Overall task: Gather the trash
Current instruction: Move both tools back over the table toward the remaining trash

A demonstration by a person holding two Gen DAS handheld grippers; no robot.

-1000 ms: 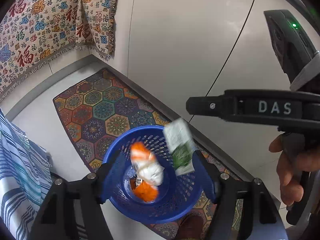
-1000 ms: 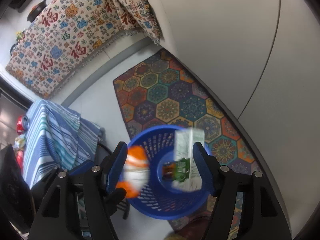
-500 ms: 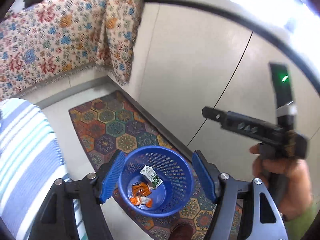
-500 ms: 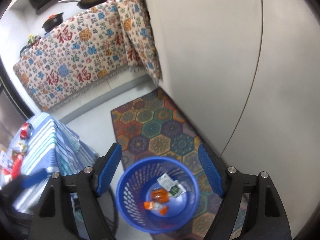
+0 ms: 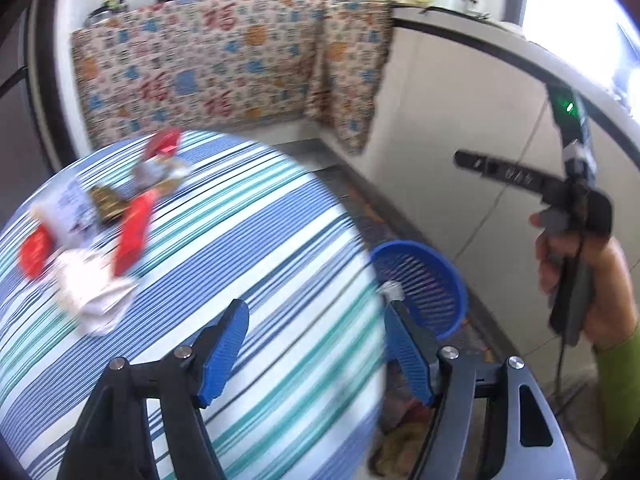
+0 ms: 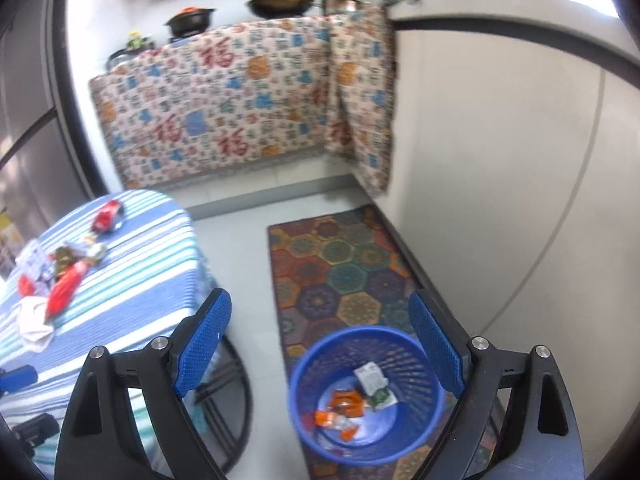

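**A:** Your right gripper (image 6: 320,344) is above the blue basket (image 6: 316,344) and its jaws are opening, blue pads spread with nothing between them. What's in that basket?

**B:** You've got a white and green carton (image 6: 374,382) lying on the bottom, and beside it a couple of orange wrappers (image 6: 340,408), crumpled and shiny. The basket is round, slotted plastic, standing on the hexagon-patterned rug (image 6: 340,268) close to the white cabinet wall (image 6: 500,200).

**A:** And your left gripper (image 5: 316,354)?

**B:** Released too. Its blue pads stand apart over the striped tablecloth (image 5: 256,240), gripping nothing. In that view the basket (image 5: 424,280) sits down past the table's right edge, and your right hand (image 5: 588,276) is holding the other gripper's handle off to the right.

**A:** Where's the rest of the trash?

**B:** On your table, far left side. A cluster: a long red wrapper (image 5: 132,236), a red crushed can (image 5: 164,144) farther back, another red piece (image 5: 34,250) at the left edge, a crumpled white tissue (image 5: 94,296) nearest you, a clear printed packet (image 5: 66,204), and something brown (image 5: 106,204) in the middle. It's blurred in the left view; the right view shows the same pile (image 6: 60,272) sharper, well apart from the basket.

**A:** Background?

**B:** A patterned cloth (image 6: 224,100) hangs over the counter, with a wok (image 6: 280,2) and pots on top.
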